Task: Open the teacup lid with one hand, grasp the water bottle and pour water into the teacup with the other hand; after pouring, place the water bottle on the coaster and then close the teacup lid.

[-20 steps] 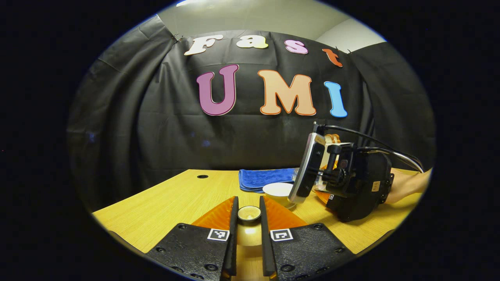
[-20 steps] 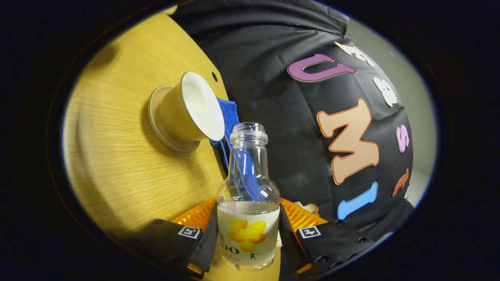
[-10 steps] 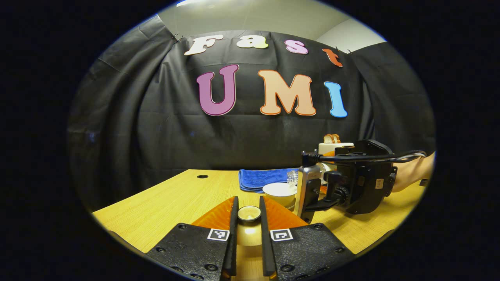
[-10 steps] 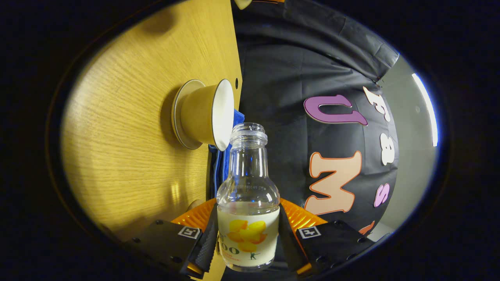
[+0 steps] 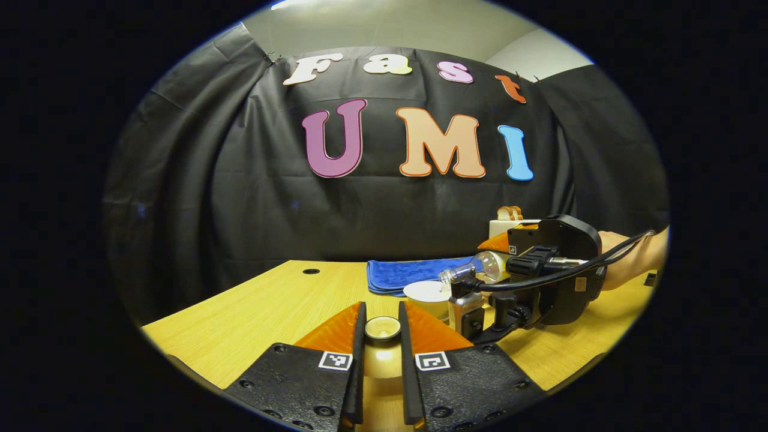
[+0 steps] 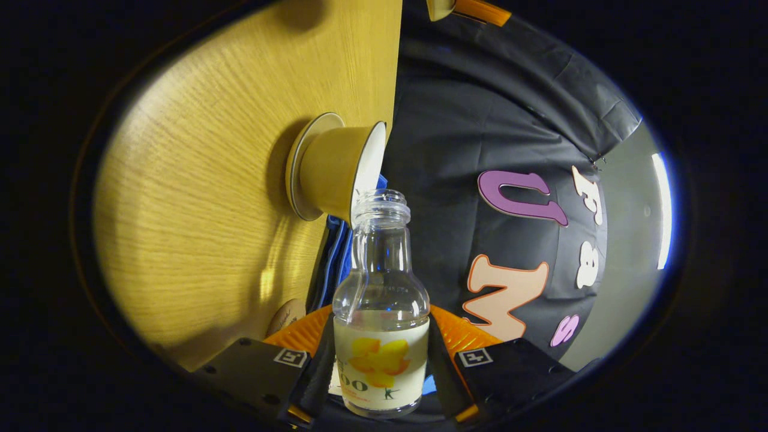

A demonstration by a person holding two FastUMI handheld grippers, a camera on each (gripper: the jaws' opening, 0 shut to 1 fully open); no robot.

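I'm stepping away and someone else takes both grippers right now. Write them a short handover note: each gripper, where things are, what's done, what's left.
Left gripper: shut on the teacup lid, held off the cup above the table.
Right gripper: shut on the water bottle, tipped on its side with its mouth at the rim of the teacup.
The teacup sits open on its saucer, in front of the blue cloth.
Done: lid off, bottle grasped and tilted to pour.
Left: finish pouring, stand the bottle on the coaster, put the lid back.
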